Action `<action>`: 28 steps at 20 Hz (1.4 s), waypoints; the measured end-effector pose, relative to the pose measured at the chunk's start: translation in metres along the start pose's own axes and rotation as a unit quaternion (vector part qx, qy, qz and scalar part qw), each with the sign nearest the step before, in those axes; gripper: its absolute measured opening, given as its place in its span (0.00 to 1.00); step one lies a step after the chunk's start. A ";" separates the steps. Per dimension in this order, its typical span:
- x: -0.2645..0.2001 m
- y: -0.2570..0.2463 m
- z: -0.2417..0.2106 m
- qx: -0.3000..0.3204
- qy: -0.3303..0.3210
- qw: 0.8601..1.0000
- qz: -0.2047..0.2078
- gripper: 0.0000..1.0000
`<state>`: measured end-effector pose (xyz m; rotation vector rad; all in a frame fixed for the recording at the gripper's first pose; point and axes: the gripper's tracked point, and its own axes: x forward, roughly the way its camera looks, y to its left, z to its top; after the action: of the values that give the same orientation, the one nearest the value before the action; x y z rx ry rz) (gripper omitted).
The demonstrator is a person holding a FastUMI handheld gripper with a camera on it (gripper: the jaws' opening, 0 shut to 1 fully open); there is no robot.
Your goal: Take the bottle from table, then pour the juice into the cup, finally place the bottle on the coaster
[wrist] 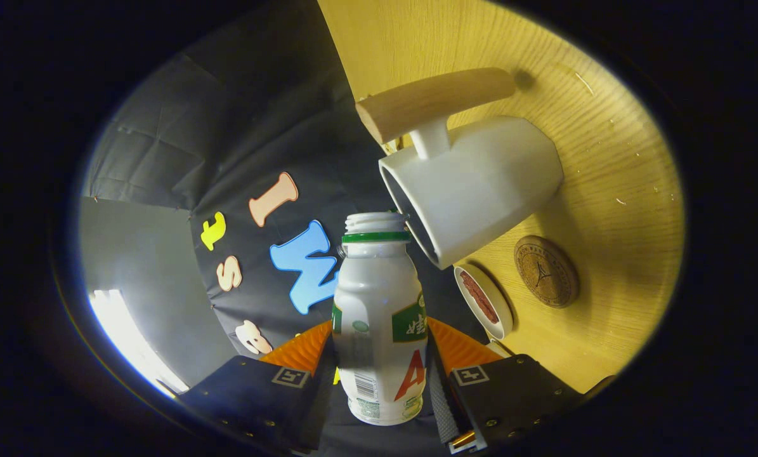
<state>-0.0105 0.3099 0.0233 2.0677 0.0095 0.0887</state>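
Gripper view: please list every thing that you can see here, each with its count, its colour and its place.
bottle: one, white with green band, uncapped, between the tool's fingers, mouth at the cup's rim
cup: one, white with a wooden handle, on the table just beyond the bottle
coaster: one, brown, round, on the table beside the cup
small dish: one, white with reddish inside, next to the coaster
table: one, light wood
tool: one, both fingers pressed on the bottle

My tongs [379, 362] clamp a white bottle [379, 317] with a green neck ring; the cup [480, 184] is white, its handle [436, 101] pale wood, the coaster [546, 271] brown cork.
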 end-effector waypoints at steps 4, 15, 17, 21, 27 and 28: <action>0.001 0.001 0.000 -0.002 0.000 1.000 0.001 0.67; 0.003 0.001 -0.001 -0.003 -0.005 1.000 -0.002 0.67; 0.003 0.001 -0.002 -0.005 -0.006 1.000 -0.002 0.67; 0.003 0.003 -0.001 -0.029 -0.008 1.000 -0.004 0.67; 0.004 0.010 -0.001 -0.093 -0.009 0.996 0.007 0.67; 0.005 0.006 -0.001 -0.125 -0.010 0.992 0.000 0.67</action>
<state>-0.0055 0.3085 0.0292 1.8172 -0.0130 0.0650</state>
